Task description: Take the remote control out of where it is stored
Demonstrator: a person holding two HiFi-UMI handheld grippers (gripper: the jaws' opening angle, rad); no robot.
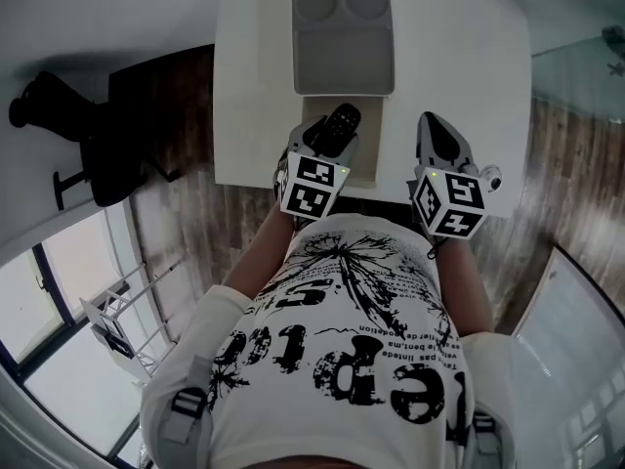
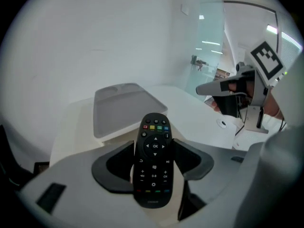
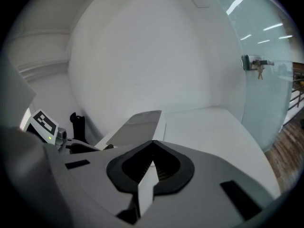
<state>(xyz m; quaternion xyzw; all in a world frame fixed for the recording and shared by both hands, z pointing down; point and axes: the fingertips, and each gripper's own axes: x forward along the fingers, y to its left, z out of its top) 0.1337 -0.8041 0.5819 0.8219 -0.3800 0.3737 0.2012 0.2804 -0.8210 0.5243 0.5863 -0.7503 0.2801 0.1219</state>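
A black remote control [image 1: 339, 125] with coloured buttons stands between the pads of my left gripper [image 1: 327, 143], which is shut on its lower half. In the left gripper view the remote control [image 2: 155, 132] lies face up and points away from me, with the left gripper [image 2: 154, 156] clamping its sides. It hangs just above the open white storage box [image 1: 363, 156] near the table's front edge. The box's grey lid [image 1: 343, 37] lies flipped back behind it. My right gripper [image 1: 437, 133] hovers to the right of the box, shut and empty, its tips together [image 3: 152, 144].
The white table [image 1: 469, 76] holds only the box. A black chair [image 1: 73, 130] stands on the wooden floor to the left. A glass wall [image 3: 270, 80] runs along the right. The table's front edge is close to my torso.
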